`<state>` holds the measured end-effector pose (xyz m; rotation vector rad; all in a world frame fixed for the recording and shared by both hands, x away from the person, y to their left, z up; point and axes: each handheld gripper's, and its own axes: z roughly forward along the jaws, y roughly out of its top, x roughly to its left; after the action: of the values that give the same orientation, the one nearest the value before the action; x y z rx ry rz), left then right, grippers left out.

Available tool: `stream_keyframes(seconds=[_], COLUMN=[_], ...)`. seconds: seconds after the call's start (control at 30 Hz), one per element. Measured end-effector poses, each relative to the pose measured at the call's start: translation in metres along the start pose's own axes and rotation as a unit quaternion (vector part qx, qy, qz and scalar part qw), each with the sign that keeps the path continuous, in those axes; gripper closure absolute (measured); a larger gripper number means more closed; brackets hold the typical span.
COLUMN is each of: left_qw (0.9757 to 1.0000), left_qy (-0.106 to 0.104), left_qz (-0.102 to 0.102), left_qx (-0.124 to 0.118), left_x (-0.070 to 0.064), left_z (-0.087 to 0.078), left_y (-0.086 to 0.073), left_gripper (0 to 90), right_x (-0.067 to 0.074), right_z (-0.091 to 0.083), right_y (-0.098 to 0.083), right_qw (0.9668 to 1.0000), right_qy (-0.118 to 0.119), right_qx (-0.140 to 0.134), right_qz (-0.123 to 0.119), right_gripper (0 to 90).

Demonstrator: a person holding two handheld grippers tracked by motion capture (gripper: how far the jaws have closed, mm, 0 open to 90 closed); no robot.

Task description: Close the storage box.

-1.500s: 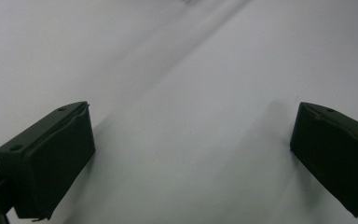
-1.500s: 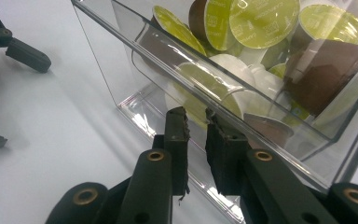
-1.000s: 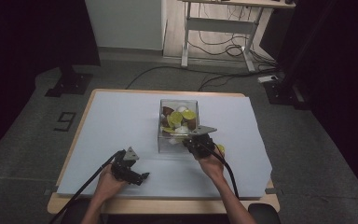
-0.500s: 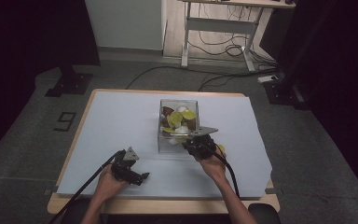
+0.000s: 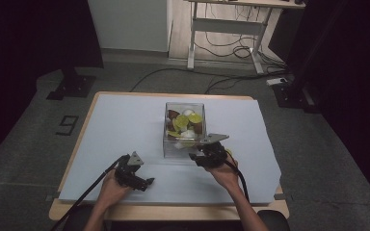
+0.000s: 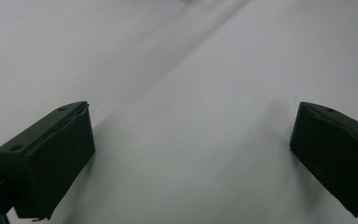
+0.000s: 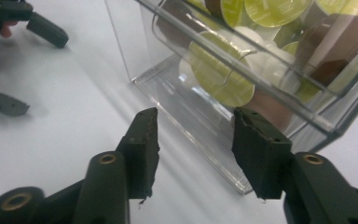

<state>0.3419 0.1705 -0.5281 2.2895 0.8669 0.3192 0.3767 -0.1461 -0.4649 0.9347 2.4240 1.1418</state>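
Right hand-held gripper [image 7: 193, 140] sits at the near lower edge of the clear box [image 5: 184, 126] of capsules [image 7: 221, 74], jaws just opened and partly spread, nothing pinched between them; the box's base lip lies just beyond the tips. Left hand-held gripper [image 5: 147, 183] rests well apart on the tabletop [image 5: 120, 120], jaws spread wide.

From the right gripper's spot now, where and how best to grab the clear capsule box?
Probably the clear capsule box by its near bottom lip, coming in level from the person's side. That flat projecting ledge already lies between the right gripper's jaws, which have just been opening; the walls look too wide to span.
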Motion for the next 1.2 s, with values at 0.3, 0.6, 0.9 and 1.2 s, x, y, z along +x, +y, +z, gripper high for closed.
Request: stream_keyframes(seconds=[0.3,0.6,0.9,1.2], left_qw=[1.0000,1.0000,1.0000,1.0000], left_qy=[0.000,-0.001,-0.001,-0.001], left_qz=[0.000,-0.001,-0.001,-0.001], left_qx=[0.000,0.000,0.000,0.000], left_x=[0.000,0.000,0.000,0.000], left_z=[0.000,0.000,0.000,0.000], left_y=[0.000,0.000,0.000,0.000], left_gripper=[0.0,0.0,0.0,0.0], right_x=[-0.001,-0.008,-0.013,-0.016], right_z=[-0.013,-0.027,-0.034,-0.036], right_y=[-0.003,-0.007,-0.011,-0.016], right_qw=[0.9999,0.9998,0.9998,0.9998], right_qy=[0.011,0.009,0.002,-0.015], right_qx=[0.000,-0.009,-0.007,0.003], right_qz=[-0.009,-0.017,-0.017,-0.015], right_gripper=[41.4,34.7,26.9,16.7])
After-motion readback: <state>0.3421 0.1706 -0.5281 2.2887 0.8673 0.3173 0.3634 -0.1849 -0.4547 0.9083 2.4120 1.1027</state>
